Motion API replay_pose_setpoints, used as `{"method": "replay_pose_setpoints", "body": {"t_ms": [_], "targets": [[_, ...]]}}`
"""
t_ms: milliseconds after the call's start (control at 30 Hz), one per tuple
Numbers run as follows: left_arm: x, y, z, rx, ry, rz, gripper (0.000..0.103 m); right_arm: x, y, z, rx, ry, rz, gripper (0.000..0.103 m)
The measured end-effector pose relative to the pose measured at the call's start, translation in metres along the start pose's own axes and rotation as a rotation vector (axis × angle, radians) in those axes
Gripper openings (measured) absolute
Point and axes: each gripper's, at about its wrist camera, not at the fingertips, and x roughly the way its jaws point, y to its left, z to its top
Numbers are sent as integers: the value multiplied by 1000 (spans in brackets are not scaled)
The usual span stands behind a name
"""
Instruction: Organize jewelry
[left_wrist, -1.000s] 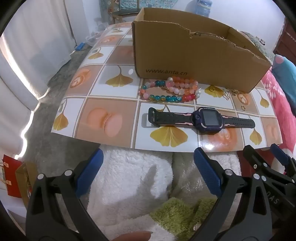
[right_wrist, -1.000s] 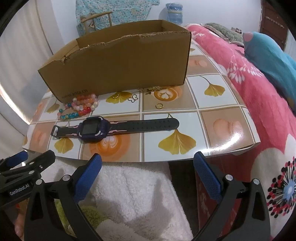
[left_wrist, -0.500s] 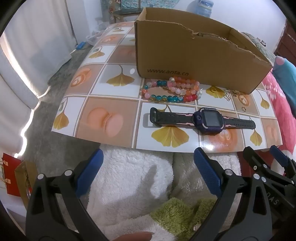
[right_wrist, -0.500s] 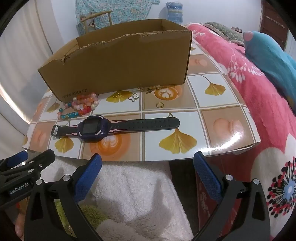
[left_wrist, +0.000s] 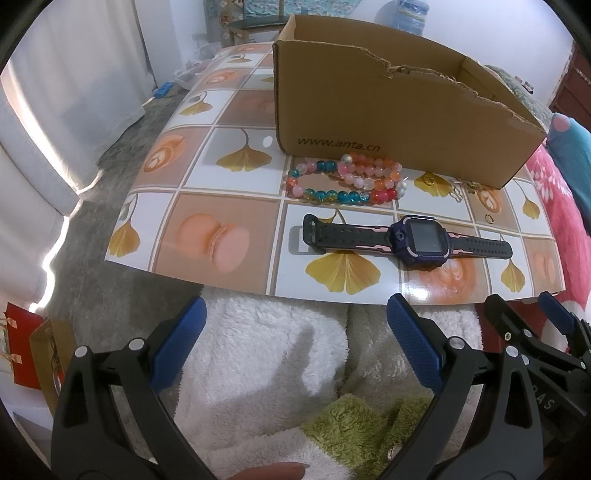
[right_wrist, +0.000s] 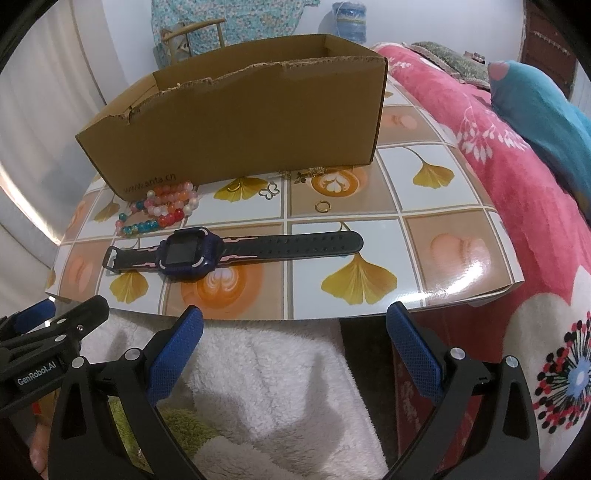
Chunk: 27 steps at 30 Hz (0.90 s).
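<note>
A dark purple smartwatch (left_wrist: 417, 240) (right_wrist: 192, 253) lies flat near the front edge of the tiled table (left_wrist: 221, 184). Colourful bead bracelets (left_wrist: 343, 181) (right_wrist: 162, 210) lie behind it, against an open cardboard box (left_wrist: 388, 110) (right_wrist: 236, 125). A gold ring (right_wrist: 322, 206), a butterfly charm (right_wrist: 269, 192) and small gold pieces (right_wrist: 306, 173) lie in front of the box. My left gripper (left_wrist: 295, 343) and right gripper (right_wrist: 295, 343) are both open and empty, held below the table's front edge.
White and green fluffy cloth (left_wrist: 266, 369) lies under both grippers. A pink floral bedspread (right_wrist: 517, 184) and a teal pillow (right_wrist: 535, 103) border the table on the right. White curtains (left_wrist: 55, 92) hang at the left.
Both grippers have moved slightly closer to the table; the objects appear a little larger. Nothing on the table has moved.
</note>
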Motion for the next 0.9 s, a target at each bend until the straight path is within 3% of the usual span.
{"method": "replay_pose_setpoints", "body": {"t_ms": [900], "targets": [[-2, 1, 0, -3, -5, 0, 95, -4, 2, 2, -4, -9, -5, 96]]}}
